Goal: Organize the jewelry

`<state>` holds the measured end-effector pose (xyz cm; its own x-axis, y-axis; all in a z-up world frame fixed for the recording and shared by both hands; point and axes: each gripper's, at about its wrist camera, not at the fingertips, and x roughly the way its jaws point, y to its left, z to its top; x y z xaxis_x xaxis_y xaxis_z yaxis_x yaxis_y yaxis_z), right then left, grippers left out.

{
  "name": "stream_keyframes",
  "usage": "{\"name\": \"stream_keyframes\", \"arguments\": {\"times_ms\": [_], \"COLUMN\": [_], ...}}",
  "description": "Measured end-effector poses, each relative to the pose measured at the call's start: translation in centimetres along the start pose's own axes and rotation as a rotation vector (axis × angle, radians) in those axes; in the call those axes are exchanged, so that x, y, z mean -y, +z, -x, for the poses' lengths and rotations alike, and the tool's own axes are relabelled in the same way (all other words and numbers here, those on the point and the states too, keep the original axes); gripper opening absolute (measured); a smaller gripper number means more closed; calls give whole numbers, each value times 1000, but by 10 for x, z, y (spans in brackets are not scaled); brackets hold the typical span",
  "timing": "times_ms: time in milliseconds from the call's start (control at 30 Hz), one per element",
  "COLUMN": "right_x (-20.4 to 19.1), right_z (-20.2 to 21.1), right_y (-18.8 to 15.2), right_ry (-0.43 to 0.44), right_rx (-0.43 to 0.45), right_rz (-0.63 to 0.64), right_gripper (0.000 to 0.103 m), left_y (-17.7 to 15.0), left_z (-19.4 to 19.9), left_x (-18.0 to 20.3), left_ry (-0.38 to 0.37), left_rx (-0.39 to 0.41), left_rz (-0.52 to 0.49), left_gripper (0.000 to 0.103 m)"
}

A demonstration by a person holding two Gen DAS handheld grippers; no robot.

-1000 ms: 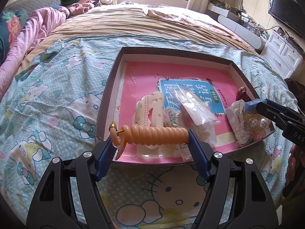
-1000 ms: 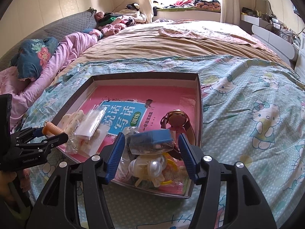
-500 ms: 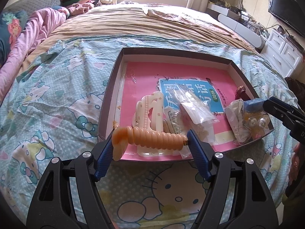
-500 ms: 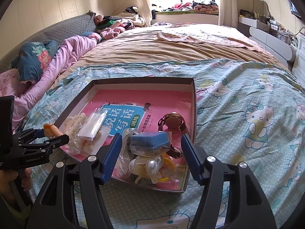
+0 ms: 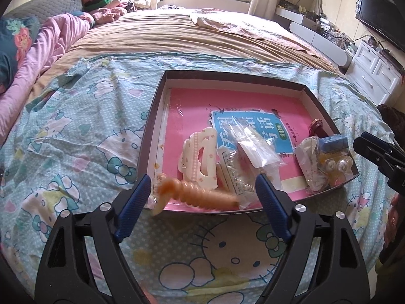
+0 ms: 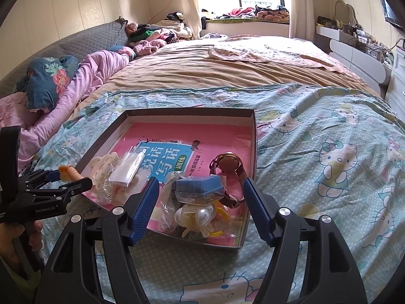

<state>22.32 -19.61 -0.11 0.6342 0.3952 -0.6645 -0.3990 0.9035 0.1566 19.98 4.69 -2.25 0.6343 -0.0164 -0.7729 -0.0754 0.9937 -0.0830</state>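
Note:
A dark shallow box [image 5: 149, 131] lined with a pink book lies on the bed. An orange spiral hair clip [image 5: 195, 195], blurred, drops free between the fingers of my open left gripper [image 5: 202, 195] over the box's near edge; it also shows in the right wrist view [image 6: 69, 173]. In the box lie a cream claw clip [image 5: 200, 157], clear packets [image 5: 255, 152], a blue case [image 6: 200, 186], a bag of pearl pieces [image 6: 200, 215] and a watch [image 6: 227, 163]. My right gripper [image 6: 201, 202] is open and empty, just before the box's near corner.
The box sits on a Hello Kitty quilt [image 5: 76, 139] with a tan blanket [image 6: 227, 63] beyond. Pink bedding and pillows [image 6: 50, 83] lie at the left. White drawers and a TV [image 5: 379, 25] stand to the right of the bed.
My left gripper opened and let go of the orange clip, which tilts and falls toward the box edge. My right gripper backed away from the blue case and bag.

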Motion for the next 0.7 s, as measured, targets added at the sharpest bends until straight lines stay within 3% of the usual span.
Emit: {"name": "stream_keyframes", "arguments": {"times_ms": [167,433,700], "right_x": [-1,-10,-22], "right_z": [11,45,79], "right_y": [0,-6,-21], "right_ry": [3,29,65], "right_rx": [16,72,112], "right_rz": [-3,16,31], "right_gripper": [71,86,92], "left_y": [3,-2,-16], "left_z": [15,59,91], "left_x": [1,7,15], "left_ry": [-6,-2,-22], "left_rx": [33,114,146], "left_rz": [1,-3,-9], "left_gripper": [78,93,93]}}
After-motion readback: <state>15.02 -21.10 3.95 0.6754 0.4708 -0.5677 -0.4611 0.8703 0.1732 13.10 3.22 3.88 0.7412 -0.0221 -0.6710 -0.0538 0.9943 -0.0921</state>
